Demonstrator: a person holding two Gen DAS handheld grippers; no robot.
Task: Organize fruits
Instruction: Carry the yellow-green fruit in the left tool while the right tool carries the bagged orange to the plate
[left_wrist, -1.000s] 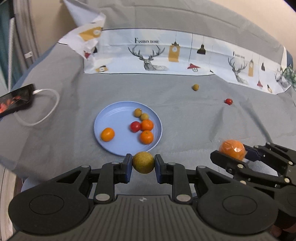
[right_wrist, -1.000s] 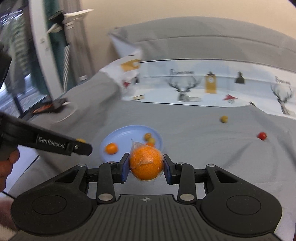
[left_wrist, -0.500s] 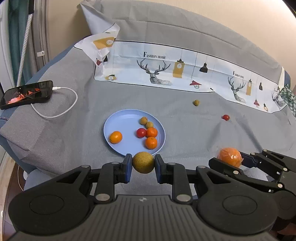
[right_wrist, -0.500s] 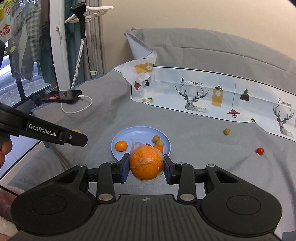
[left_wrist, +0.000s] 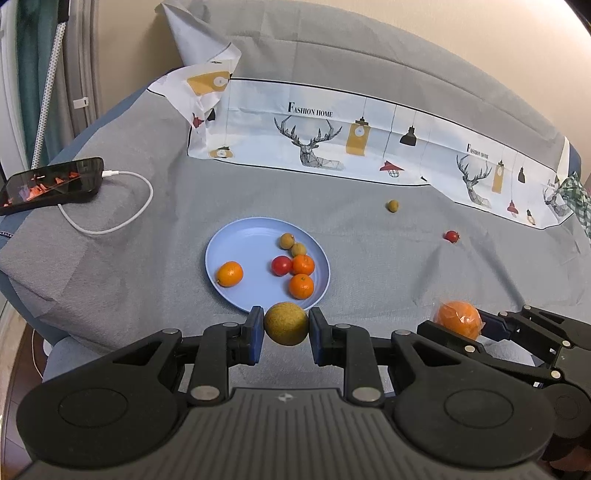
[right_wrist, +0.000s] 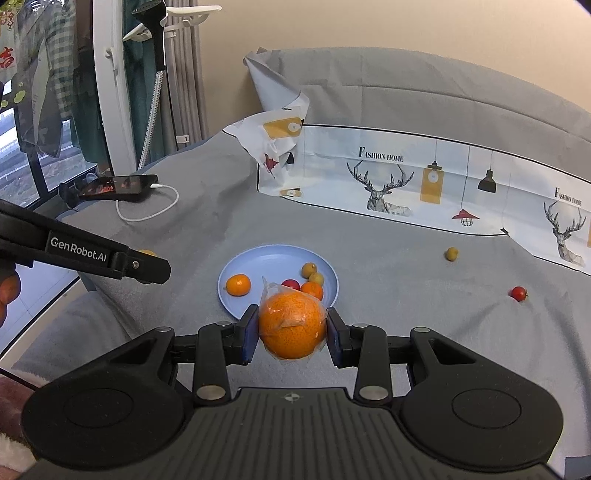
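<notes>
My left gripper (left_wrist: 286, 334) is shut on a round brownish-yellow fruit (left_wrist: 285, 323), held above the bed just in front of the blue plate (left_wrist: 236, 243). The plate holds several small fruits: oranges, a red one, two brownish ones. My right gripper (right_wrist: 291, 332) is shut on a plastic-wrapped orange (right_wrist: 291, 325), held in front of the plate (right_wrist: 266, 258); this orange also shows in the left wrist view (left_wrist: 459, 319). A loose yellow-green fruit (left_wrist: 392, 205) and a loose red fruit (left_wrist: 451, 236) lie on the grey cover to the right of the plate.
A phone (left_wrist: 51, 184) with a white charging cable (left_wrist: 122, 218) lies at the left edge of the bed. A printed deer-pattern cloth (left_wrist: 332, 147) runs along the back. The bed's front edge drops off at the left. A coat stand (right_wrist: 155, 74) is beyond the bed.
Both grippers have pulled back and risen from the plate, still holding their fruits. The plate and the loose fruits have not moved.
</notes>
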